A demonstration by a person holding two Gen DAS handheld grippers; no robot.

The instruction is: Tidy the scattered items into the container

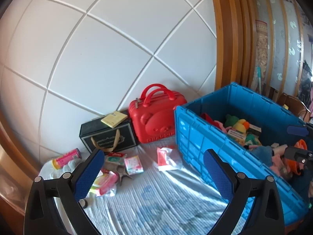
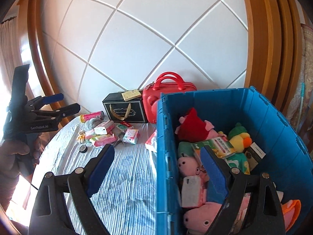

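Note:
A blue crate (image 1: 195,137) (image 2: 273,129) stands at the right on the striped sheet, holding plush toys (image 2: 193,129) and small boxes (image 2: 225,146). Scattered items lie at the back left: pink packets (image 1: 105,182) (image 2: 103,137), a pink tube (image 1: 66,158) (image 2: 92,115), a red-and-white pouch (image 1: 166,158) (image 2: 151,143) beside the crate wall, and a small black round object (image 2: 83,148). My left gripper (image 1: 154,176) (image 2: 66,102) is open and empty, short of the packets. My right gripper (image 2: 156,168) is open and empty, its fingers either side of the crate's left wall.
A black gift box (image 1: 107,137) (image 2: 125,109) with a yellow pad on top and a red case (image 1: 156,117) (image 2: 168,96) stand against the white panelled wall. A hand (image 2: 15,152) holds the left gripper. Wooden frames flank the bed.

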